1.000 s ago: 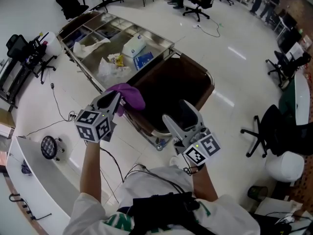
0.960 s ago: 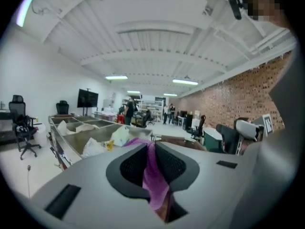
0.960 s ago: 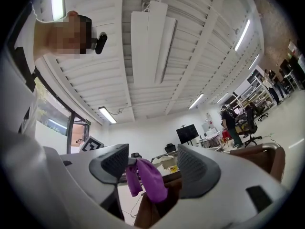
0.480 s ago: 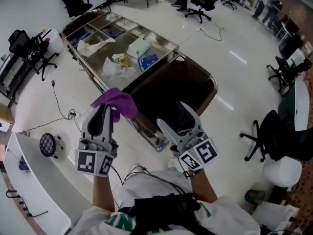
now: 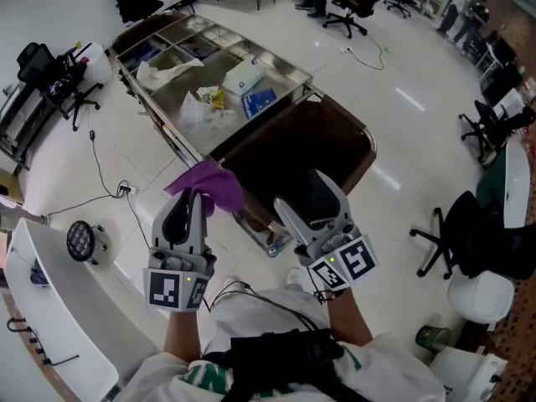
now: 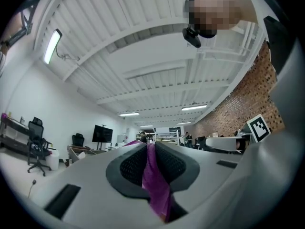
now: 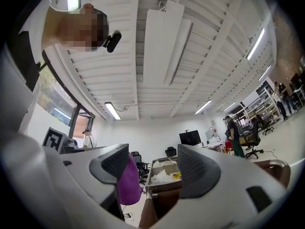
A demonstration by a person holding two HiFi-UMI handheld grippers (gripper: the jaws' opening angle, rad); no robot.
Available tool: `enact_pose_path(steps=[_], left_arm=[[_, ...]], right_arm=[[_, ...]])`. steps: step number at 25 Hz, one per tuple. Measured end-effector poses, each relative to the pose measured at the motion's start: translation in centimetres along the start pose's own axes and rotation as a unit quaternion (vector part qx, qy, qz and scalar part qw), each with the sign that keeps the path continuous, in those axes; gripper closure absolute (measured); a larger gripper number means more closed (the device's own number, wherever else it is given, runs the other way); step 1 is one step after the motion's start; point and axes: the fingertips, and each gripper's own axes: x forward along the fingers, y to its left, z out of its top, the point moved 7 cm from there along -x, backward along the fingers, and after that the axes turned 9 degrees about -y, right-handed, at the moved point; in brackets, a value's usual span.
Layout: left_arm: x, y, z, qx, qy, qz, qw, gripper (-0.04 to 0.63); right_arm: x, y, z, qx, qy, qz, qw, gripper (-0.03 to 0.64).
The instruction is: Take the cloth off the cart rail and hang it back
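A purple cloth [image 5: 209, 187] hangs from the tips of my left gripper [image 5: 196, 198], which is shut on it just off the near corner of the cart. In the left gripper view the cloth [image 6: 153, 171] runs as a pinched strip between the dark pads of the gripper [image 6: 151, 149]. My right gripper [image 5: 308, 203] is open and holds nothing, over the near edge of the cart's brown bag [image 5: 301, 145]. From the right gripper [image 7: 152, 159] view, the cloth [image 7: 127, 184] shows at the left, beyond the left finger [image 7: 110, 162]. The cart's steel top [image 5: 172, 82] lies beyond.
The cart top carries crumpled white bags [image 5: 197, 111], a white box [image 5: 243, 75] and a blue pack [image 5: 257, 100]. Office chairs [image 5: 456, 229] stand at the right and at the far left [image 5: 50, 69]. A white counter [image 5: 50, 308] with a round lamp [image 5: 79, 239] is at my left. Cables [image 5: 109, 199] cross the floor.
My left gripper has drawn the purple cloth away from the cart rail toward me and turned from slanting across the picture to pointing straight ahead. The right gripper has hardly shifted.
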Motion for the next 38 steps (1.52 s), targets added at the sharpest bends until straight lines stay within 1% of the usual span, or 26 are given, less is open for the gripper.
enact_pose_path(steps=[5, 9, 12, 16, 22, 28, 31, 34, 36, 38], left_arm=[[0.0, 0.4, 0.2, -0.005, 0.0, 0.006, 1.0, 0.549], [-0.1, 0.5, 0.3, -0.016, -0.007, 0.006, 0.9998, 0.553], [0.0, 0.4, 0.4, -0.007, -0.008, 0.002, 0.9999, 0.552], [0.1, 0.3, 0.4, -0.01, -0.005, 0.0, 0.9999, 0.552], [0.5, 0.0, 0.1, -0.015, 0.008, -0.007, 0.9998, 0.552], [1.3, 0.0, -1.1, -0.019, 0.031, -0.008, 0.9993, 0.552], [2.3, 0.0, -1.5, -0.016, 0.034, -0.018, 0.9991, 0.552], [3.9, 0.2, -2.1, -0.008, 0.039, -0.037, 0.9985, 0.552], [5.6, -0.1, -2.4, -0.002, 0.045, -0.056, 0.9974, 0.552], [8.3, -1.4, -1.8, -0.005, 0.043, -0.081, 0.9957, 0.552]], right_arm=[[-0.1, 0.0, 0.3, -0.003, -0.001, -0.002, 1.0, 0.272], [-0.5, -0.4, 0.4, -0.003, -0.002, -0.006, 1.0, 0.272], [-0.6, -0.5, 0.5, -0.004, -0.002, -0.008, 1.0, 0.272], [-0.6, -0.5, 0.7, -0.003, -0.003, -0.009, 1.0, 0.272], [-1.0, -0.8, 1.0, -0.004, -0.006, -0.015, 1.0, 0.272], [-1.6, -1.3, 1.1, -0.004, -0.007, -0.023, 1.0, 0.272], [-1.9, -1.5, 1.2, -0.003, -0.007, -0.027, 1.0, 0.272], [-2.3, -1.8, 1.4, -0.004, -0.01, -0.033, 0.999, 0.272], [-2.7, -2.2, 1.9, -0.007, -0.014, -0.039, 0.999, 0.272], [-3.3, -2.8, 2.6, -0.012, -0.018, -0.048, 0.999, 0.272]])
